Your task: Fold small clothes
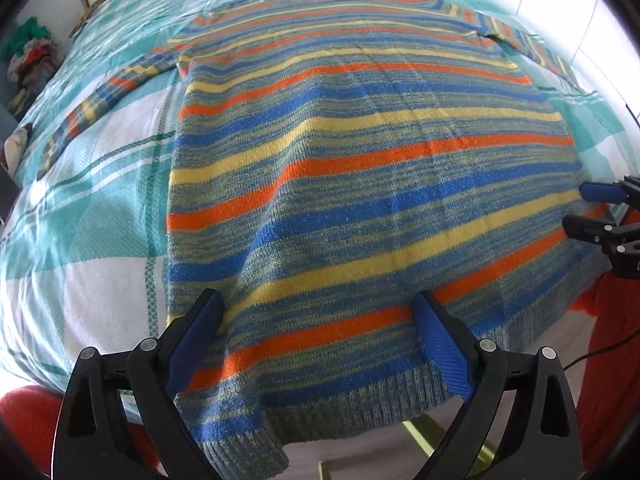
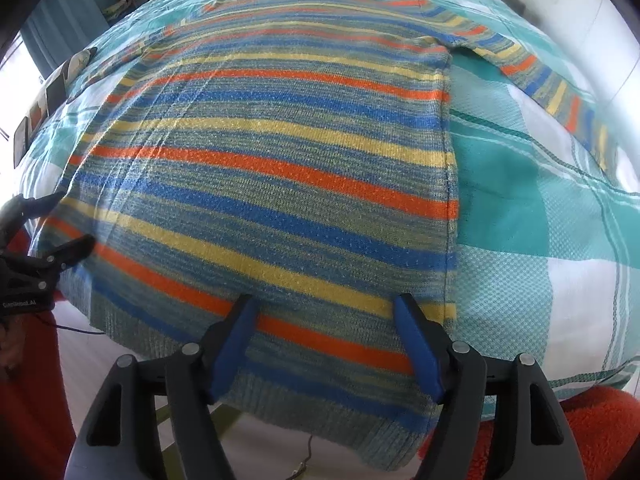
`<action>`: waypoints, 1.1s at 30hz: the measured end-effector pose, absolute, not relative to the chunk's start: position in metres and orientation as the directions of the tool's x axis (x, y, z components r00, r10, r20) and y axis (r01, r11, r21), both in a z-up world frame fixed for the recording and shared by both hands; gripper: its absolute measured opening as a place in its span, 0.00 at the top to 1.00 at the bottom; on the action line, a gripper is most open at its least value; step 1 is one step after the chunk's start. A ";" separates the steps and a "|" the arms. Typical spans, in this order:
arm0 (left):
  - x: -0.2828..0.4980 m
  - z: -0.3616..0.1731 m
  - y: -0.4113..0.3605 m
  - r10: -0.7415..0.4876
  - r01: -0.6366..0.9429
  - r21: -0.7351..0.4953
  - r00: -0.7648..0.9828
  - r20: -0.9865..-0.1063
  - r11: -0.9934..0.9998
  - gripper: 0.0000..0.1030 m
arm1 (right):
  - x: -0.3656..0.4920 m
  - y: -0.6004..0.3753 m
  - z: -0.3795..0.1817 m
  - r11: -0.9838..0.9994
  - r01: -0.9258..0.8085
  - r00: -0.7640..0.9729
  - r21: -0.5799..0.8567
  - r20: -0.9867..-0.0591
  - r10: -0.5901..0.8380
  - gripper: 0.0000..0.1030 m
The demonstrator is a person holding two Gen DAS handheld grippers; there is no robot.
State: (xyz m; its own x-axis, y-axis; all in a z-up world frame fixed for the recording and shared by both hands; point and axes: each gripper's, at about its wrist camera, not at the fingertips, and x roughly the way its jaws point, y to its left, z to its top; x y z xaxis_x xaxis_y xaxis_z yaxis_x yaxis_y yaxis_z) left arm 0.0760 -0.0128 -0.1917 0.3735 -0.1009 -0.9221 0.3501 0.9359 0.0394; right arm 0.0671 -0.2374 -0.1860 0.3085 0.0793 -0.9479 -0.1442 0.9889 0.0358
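Observation:
A knitted sweater (image 1: pixel 360 168) with blue, orange, yellow and grey-green stripes lies flat on the bed, its ribbed hem (image 1: pixel 320 412) hanging over the near edge. My left gripper (image 1: pixel 316 300) stands wide open over the hem's left part, and the knit lies under the gap with the pads clear of it. It also shows at the left edge of the right wrist view, the left gripper (image 2: pixel 74 220). My right gripper (image 2: pixel 325 302) is open over the sweater (image 2: pixel 272 168) near its right side seam. The right gripper (image 1: pixel 578 206) also appears at the sweater's right edge.
A teal-and-white checked bed cover (image 1: pixel 92 208) lies under the sweater. Both sleeves (image 1: pixel 92 108) (image 2: pixel 552 88) spread out sideways. A pile of clothes (image 1: pixel 28 52) sits beyond the bed at the far left. Red fleece fabric (image 2: pixel 580 432) is close to the grippers, and a thin cable (image 2: pixel 72 330) hangs nearby.

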 end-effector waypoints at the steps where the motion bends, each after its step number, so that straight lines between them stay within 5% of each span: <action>1: 0.076 -0.192 -0.013 -0.101 0.351 0.039 0.372 -0.923 0.936 0.06 | 0.066 -0.238 -0.186 0.989 -0.145 0.308 0.035 -0.948 0.079 0.30; 33: 0.079 -0.196 -0.014 -0.096 0.365 0.050 0.371 -0.924 0.930 0.02 | 0.070 -0.233 -0.189 0.987 -0.158 0.296 0.018 -0.953 0.065 0.25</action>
State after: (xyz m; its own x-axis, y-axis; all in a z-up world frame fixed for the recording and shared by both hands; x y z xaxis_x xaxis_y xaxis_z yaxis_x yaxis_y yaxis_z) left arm 0.0789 -0.0144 -0.1957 0.3705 -0.0962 -0.9238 0.3653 0.9296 0.0497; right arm 0.0696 -0.2326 -0.1893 0.2958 0.0650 -0.9530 -0.1581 0.9873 0.0182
